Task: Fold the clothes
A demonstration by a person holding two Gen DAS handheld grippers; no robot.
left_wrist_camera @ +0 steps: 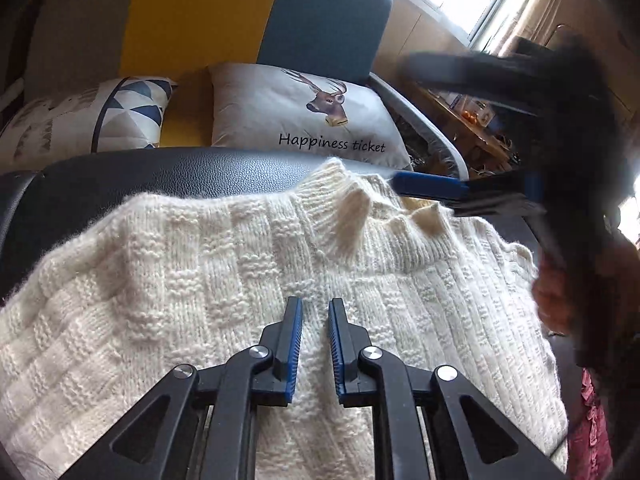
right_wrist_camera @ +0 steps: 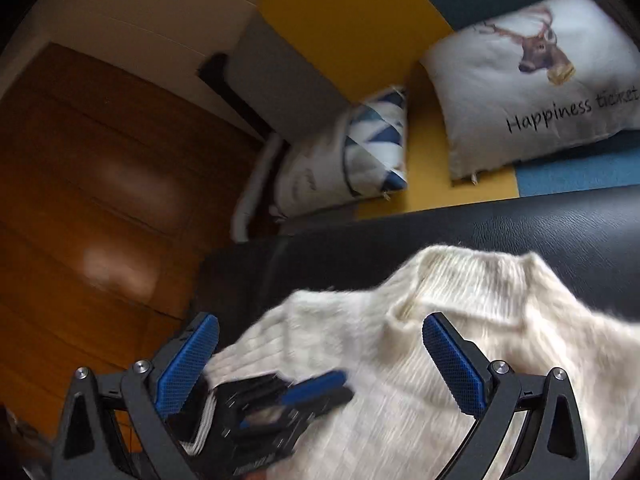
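Your cream knit sweater (left_wrist_camera: 248, 280) lies spread on black leather surface (left_wrist_camera: 160, 172), collar toward far edge, near deer cushion (left_wrist_camera: 312, 116) and triangle-pattern cushion (left_wrist_camera: 80, 116) behind on sofa. Your left gripper (left_wrist_camera: 315, 304) sits low over sweater body, fingers nearly together with narrow gap, nothing visibly pinched between them. Your right gripper (right_wrist_camera: 320, 336) is above sweater's collar side, blurred, fingers spread wide, holding nothing. Wooden floor (right_wrist_camera: 80, 200) at left in right wrist view.

Cream knitted sweater (left_wrist_camera: 248, 280) lies spread, rumpled at its collar.
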